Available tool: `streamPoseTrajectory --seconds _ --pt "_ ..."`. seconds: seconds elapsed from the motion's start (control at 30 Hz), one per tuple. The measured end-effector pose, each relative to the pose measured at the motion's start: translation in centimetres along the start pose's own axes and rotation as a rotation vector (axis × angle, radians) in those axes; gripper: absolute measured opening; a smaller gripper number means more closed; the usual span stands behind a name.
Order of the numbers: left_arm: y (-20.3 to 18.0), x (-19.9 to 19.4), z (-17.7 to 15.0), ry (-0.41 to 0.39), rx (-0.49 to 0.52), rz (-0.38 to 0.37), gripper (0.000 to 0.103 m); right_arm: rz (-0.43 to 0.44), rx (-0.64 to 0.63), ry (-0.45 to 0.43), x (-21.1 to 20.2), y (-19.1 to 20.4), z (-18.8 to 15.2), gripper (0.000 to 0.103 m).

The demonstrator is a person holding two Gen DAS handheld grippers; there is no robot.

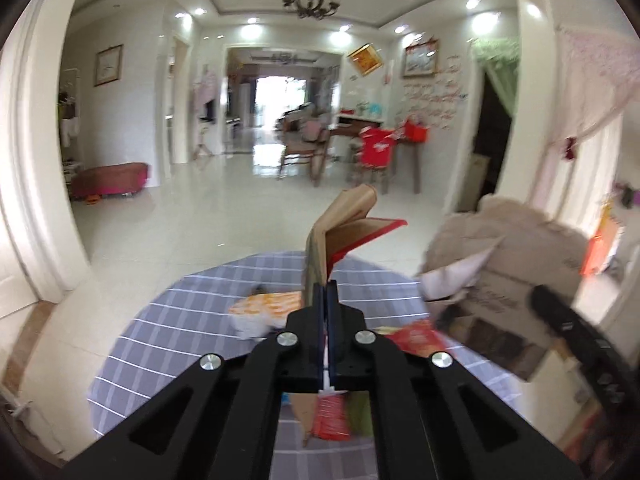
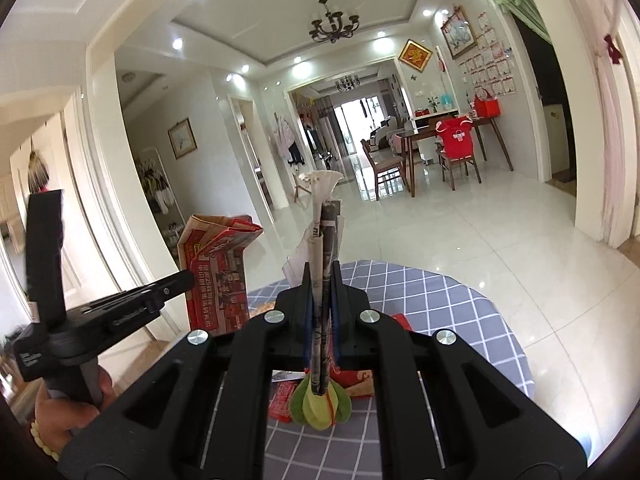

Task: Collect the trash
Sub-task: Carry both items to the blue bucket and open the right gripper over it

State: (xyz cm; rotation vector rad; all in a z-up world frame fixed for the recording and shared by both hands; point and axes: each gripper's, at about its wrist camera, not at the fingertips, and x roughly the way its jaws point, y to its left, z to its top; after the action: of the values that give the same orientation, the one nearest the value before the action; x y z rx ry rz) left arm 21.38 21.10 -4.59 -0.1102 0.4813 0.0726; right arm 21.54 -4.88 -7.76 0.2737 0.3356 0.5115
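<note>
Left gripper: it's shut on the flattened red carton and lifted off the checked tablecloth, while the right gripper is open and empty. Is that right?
The right gripper is not open and empty: the right wrist view shows it shut on a rolled newspaper. The rest holds: the left gripper is shut on the flattened red carton, lifted off the checked tablecloth.

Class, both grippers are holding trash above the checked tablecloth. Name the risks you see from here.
1. The left gripper pinches only the lower edge of the flattened red carton; its flaps hang open, so it might slip or swing.
2. The right gripper grips a tall rolled newspaper that towers above the jaws and may tip.
3. The two loads are close together, so they could collide above the table.
</note>
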Motion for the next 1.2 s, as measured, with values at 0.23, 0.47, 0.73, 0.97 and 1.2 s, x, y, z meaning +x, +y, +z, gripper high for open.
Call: streamPoseTrajectory --seconds 0.23,0.47,0.73,0.97,1.2 --pt "-9.0 -4.9 -0.6 -0.062 0.080 -0.126 0.001 -0.062 0.049 -0.049 -6.8 -4.7 0.4 0.007" --pt "-21.1 -4.4 -3.7 0.017 0.171 -0.347 0.001 -0.261 0.122 -0.060 -14.7 -13.4 -2.0 0.007" --pt "-34.7 1.7 -11.3 0.228 0.287 -0.560 0.001 -0.517 0.238 0.061 -19.7 -25.2 -8.0 0.007" --pt "-40.5 10.0 -17.0 0.381 0.334 -0.623 0.001 -0.613 0.322 0.161 -18.6 -32.2 -12.4 0.013" --pt "-43.0 15.4 -21.0 0.476 0.380 -0.601 0.001 -0.647 0.397 0.236 -16.7 -37.6 -16.1 0.063"
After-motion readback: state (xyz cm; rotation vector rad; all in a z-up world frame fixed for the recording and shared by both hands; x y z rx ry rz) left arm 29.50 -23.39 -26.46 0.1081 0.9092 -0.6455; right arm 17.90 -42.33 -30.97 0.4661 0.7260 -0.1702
